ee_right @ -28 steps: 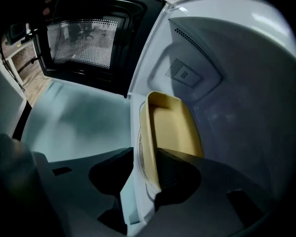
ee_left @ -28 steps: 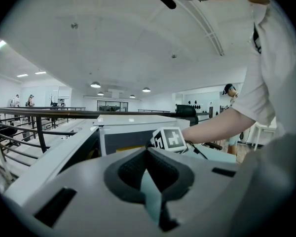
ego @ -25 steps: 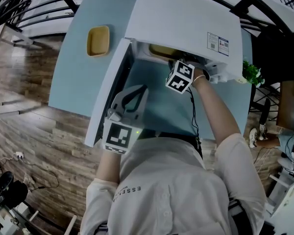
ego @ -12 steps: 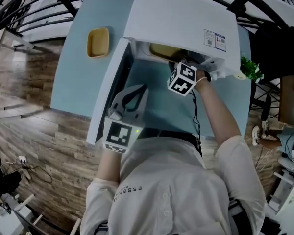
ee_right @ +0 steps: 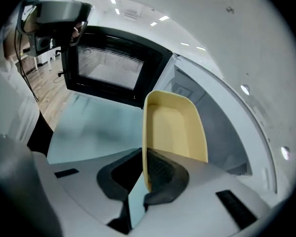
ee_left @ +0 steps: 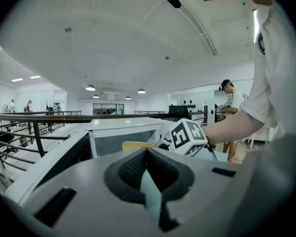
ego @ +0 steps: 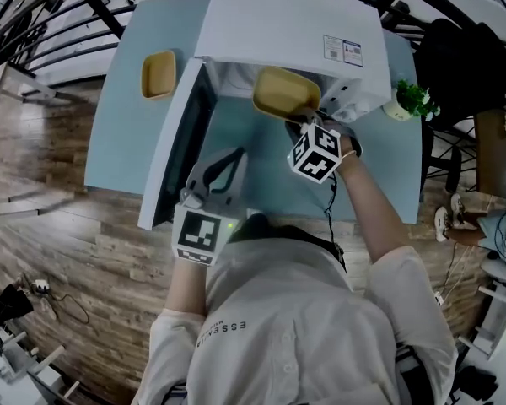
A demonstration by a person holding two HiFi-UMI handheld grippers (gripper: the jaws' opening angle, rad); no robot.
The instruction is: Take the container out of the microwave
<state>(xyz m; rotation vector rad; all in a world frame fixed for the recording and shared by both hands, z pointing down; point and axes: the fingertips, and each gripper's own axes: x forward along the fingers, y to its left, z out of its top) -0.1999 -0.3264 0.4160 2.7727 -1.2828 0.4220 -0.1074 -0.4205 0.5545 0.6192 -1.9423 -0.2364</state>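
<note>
The container (ego: 285, 91) hangs at the mouth of the microwave (ego: 287, 28), one rim pinched in the right gripper (ee_right: 147, 168), whose fingers are closing on it (a thin edge hold). It may well swing and slip onto the surface (ego: 122, 142). The left gripper (ee_left: 147, 154), fingers together and empty, can't catch it.

Head camera looked steeply down onto bench (ego: 122, 116) and microwave (ego: 287, 24). Left gripper (ee_left: 147, 151) camera sat low, facing level at microwave front. Right gripper (ee_right: 146, 157) camera, close in, peered down along closing jaws on container (ee_right: 175, 127) rim. All shared microwave.
</note>
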